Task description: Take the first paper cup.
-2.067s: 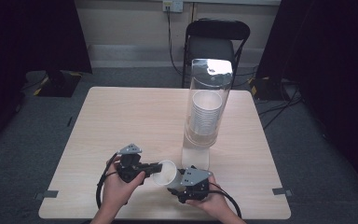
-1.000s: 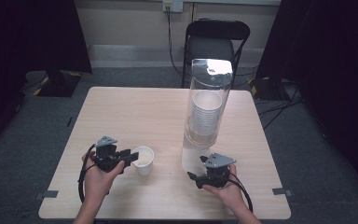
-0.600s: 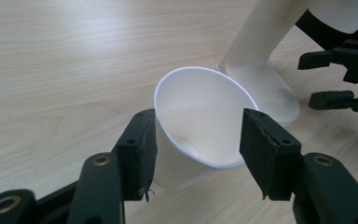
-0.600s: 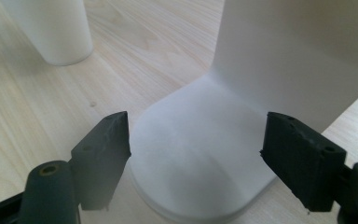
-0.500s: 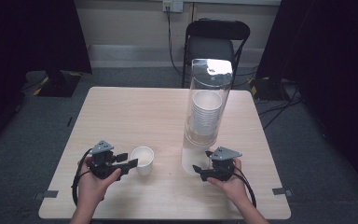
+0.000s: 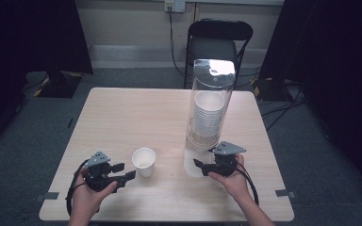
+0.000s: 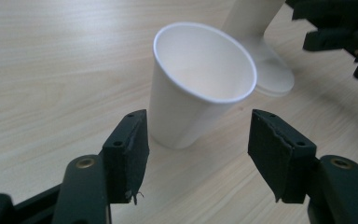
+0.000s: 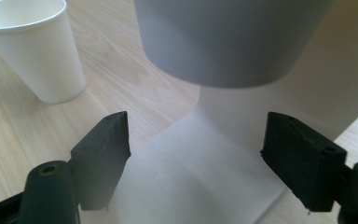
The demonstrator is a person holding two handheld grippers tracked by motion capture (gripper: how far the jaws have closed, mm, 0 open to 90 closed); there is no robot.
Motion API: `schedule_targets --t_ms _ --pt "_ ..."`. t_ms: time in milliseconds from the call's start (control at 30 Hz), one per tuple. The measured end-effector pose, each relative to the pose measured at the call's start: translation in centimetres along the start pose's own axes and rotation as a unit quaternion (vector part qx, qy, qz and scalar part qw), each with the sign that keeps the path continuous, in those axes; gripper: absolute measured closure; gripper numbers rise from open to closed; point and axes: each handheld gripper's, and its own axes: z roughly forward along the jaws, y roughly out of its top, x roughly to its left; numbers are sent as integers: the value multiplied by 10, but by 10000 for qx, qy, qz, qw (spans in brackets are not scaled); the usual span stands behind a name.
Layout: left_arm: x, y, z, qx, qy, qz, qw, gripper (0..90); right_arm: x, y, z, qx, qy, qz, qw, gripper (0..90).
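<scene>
A white paper cup (image 6: 144,161) (image 7: 198,86) (image 8: 37,46) stands upright and empty on the wooden table (image 6: 132,117). My left gripper (image 6: 124,172) (image 7: 198,156) is open just left of the cup, with its jaws apart and not touching it. A tall clear cup dispenser (image 6: 209,113) holds a stack of white cups (image 6: 206,117). My right gripper (image 6: 199,164) (image 8: 198,158) is open at the dispenser's white base (image 8: 200,186), and the lowest cup (image 8: 228,39) hangs just above the jaws.
A black chair (image 6: 219,44) stands behind the table's far edge. Cables run from each gripper toward the table's near edge. Dark curtains and grey carpet surround the table. The far half of the tabletop is bare wood.
The left gripper carried the cup leftward, set it down and let go, then drew back. The right gripper swung from beside the cup to the dispenser's base.
</scene>
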Motion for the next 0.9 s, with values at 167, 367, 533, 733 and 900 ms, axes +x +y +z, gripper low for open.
schedule_targets --t_ms 167,367,533,733,900 --pt "4 -10 10 200 101 116 9997 361 1 5 0 -66 -53 -1 10000 225" --pt "8 -24 24 434 165 279 9985 340 -2 10 -4 -237 -133 25 9996 222" --pt "10 -31 33 569 207 492 9969 287 -4 14 -5 -316 -147 38 9994 222" --pt "9 -37 40 657 209 837 9941 244 -7 19 -5 -422 -181 59 9989 226" --pt "8 -39 42 625 188 995 9929 207 -7 24 -5 -456 -183 7 9988 229"
